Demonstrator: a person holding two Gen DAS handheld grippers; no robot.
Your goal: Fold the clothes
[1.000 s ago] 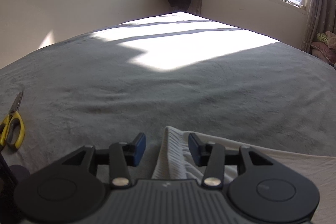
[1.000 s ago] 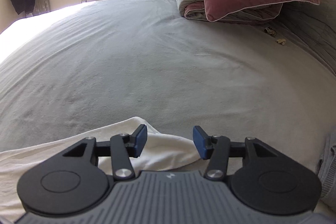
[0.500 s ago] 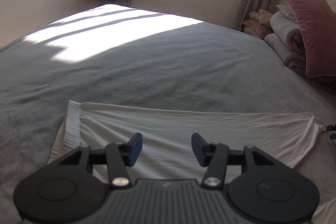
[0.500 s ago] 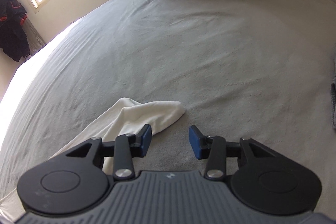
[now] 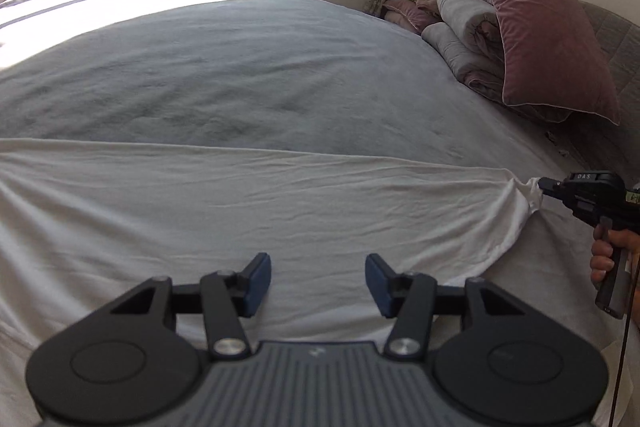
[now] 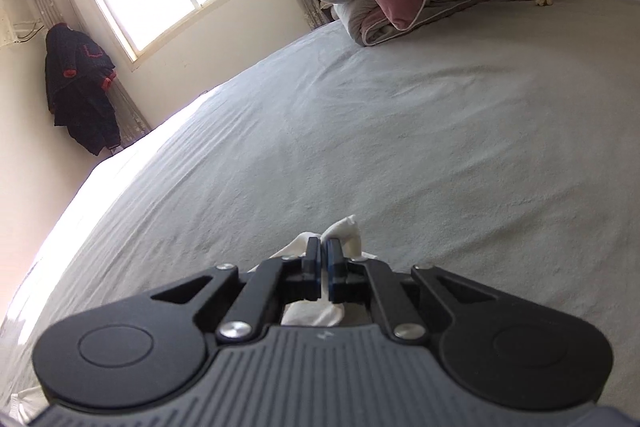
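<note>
My right tongs pinch a corner of the wrinkled white cotton garment (spread flat on the grey bed); my left tongs hover spread above it.

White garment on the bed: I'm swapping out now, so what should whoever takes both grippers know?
Right gripper: shut on a corner of the white garment, pulling it taut.
Left gripper: open, hovering over the garment's near edge, holding nothing.
The garment lies spread flat across the grey bedspread.
Done: spreading. Left: every fold; probably grab the opposite corner with the left first.
</note>
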